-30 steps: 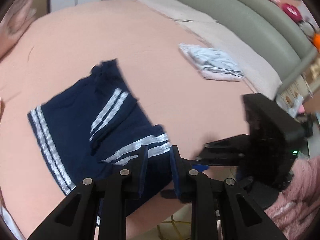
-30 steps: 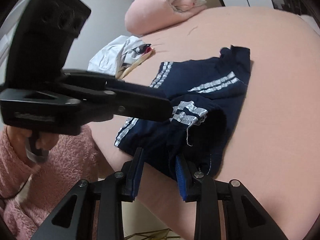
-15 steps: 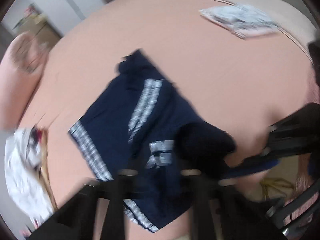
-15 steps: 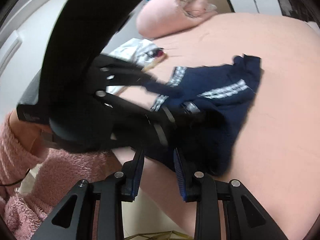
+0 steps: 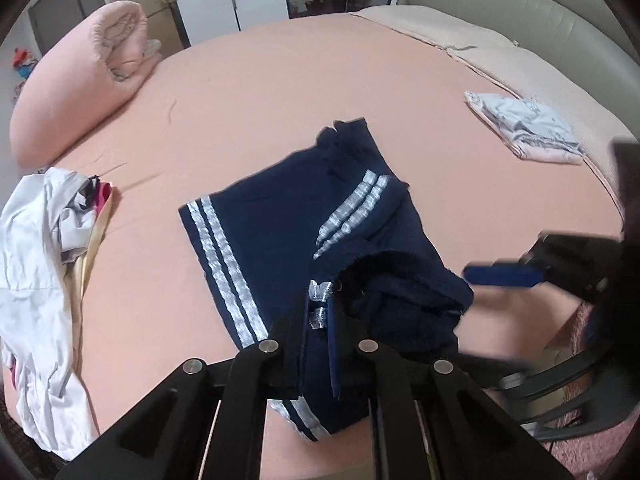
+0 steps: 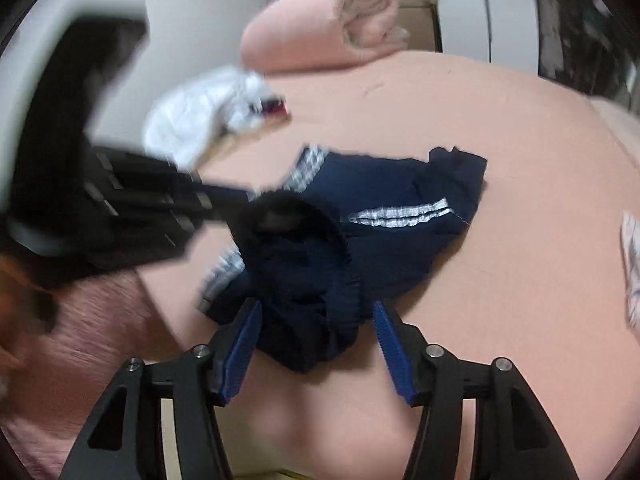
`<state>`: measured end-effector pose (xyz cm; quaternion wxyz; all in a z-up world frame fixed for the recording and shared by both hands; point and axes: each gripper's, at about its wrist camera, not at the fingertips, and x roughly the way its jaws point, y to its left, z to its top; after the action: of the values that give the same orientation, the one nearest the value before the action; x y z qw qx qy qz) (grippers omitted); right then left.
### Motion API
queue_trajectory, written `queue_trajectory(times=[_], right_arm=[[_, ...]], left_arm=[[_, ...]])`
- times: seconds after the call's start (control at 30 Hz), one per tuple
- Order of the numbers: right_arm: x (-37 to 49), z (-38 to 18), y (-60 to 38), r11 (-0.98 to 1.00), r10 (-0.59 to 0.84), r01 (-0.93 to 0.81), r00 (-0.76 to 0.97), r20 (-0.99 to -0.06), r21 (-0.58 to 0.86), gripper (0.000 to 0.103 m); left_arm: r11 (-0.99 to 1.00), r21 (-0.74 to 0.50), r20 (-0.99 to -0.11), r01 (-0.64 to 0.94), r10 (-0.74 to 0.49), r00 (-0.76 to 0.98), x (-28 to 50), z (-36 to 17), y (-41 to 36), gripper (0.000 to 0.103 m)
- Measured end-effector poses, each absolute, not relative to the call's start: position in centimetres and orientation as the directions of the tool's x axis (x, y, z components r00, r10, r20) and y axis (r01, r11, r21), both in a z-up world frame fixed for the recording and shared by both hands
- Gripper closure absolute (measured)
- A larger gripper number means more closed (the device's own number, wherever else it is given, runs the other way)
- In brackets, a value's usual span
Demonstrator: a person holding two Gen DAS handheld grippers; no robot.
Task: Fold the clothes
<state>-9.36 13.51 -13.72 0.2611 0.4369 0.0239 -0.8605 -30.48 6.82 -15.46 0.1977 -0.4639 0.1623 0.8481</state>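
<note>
A: Left gripper [image 5: 320, 320]?
B: Clamped on the navy skirt [image 5: 280, 248] hem — skirt's on the pink bed [image 5: 260, 100], near edge.
A: Right gripper [image 6: 318, 340]?
B: Jaws just opened, apart — bunched fabric between, not pinched.

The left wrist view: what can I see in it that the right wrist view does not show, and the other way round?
Only the left wrist view shows the grey headboard and the left hand-held gripper shut on the navy garment.

Only the right wrist view shows the right hand-held gripper, whose pads have just been opening, with bunched navy cloth between them.

Both show the navy garment, the rolled pink blanket, the white clothes pile and the pink bed sheet.
</note>
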Motion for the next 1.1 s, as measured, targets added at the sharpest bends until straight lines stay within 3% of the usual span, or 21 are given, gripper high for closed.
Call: queue_trajectory(times=[0.13,0.2,0.23,0.37,0.5,0.6,0.83,0.97,1.1], right_arm=[[-10.7,-16.1,12.8,-0.915,-0.315,0.385,-0.502,-0.805,0.118,0.047],[-10.5,-16.2,13.8,-0.946,-0.243,0.316,-0.541,-0.805,0.072,0.06],[-10.3,-15.9,14.2,-0.95,-0.23,0.307,-0.549,-0.804,0.063,0.062],[-8.5,-15.6,14.2,-0.943,-0.193,0.333,-0.554,-0.81,-0.003,0.062],[-8.5,-17.5,14.7,-0.951,-0.201,0.304,-0.47,-0.859,0.056,0.062],[-8.3,-16.0,16.4,-0.959,-0.241,0.251,-0.495,-0.835,0.129,0.062],[-7.3,-13.1,18.2,-0.954,-0.283,0.24,-0.513,-0.81,0.181,0.061],[-8.1,-13.7,16.9,-0.937,-0.293,0.315,-0.472,-0.831,0.151,0.055],[-8.1,-14.6,14.7,-0.905,-0.307,0.408,-0.43,-0.849,0.12,0.055]], left_arm=[[-0.872,0.097,-0.834,-0.48,0.192,-0.517,-30.0,-14.5,6.1,0.096],[-0.871,0.088,-0.846,-0.484,0.191,-0.498,-29.3,-14.8,5.5,0.096],[-0.868,0.072,-0.86,-0.492,0.196,-0.472,-28.9,-15.5,5.2,0.096],[-0.854,0.092,-0.918,-0.512,0.126,-0.375,-28.0,-19.5,4.5,0.096],[-0.855,0.041,-0.934,-0.517,0.152,-0.324,-27.2,-21.0,3.6,0.096],[-0.867,0.053,-0.92,-0.496,0.151,-0.362,-27.3,-19.8,2.5,0.096],[-0.842,-0.132,-0.881,-0.523,0.342,-0.328,-27.0,-16.4,1.2,0.095],[-0.81,-0.076,-0.886,-0.581,0.322,-0.333,-27.2,-17.0,3.8,0.08],[-0.784,-0.004,-0.92,-0.621,0.247,-0.305,-27.0,-19.2,6.0,0.075]])
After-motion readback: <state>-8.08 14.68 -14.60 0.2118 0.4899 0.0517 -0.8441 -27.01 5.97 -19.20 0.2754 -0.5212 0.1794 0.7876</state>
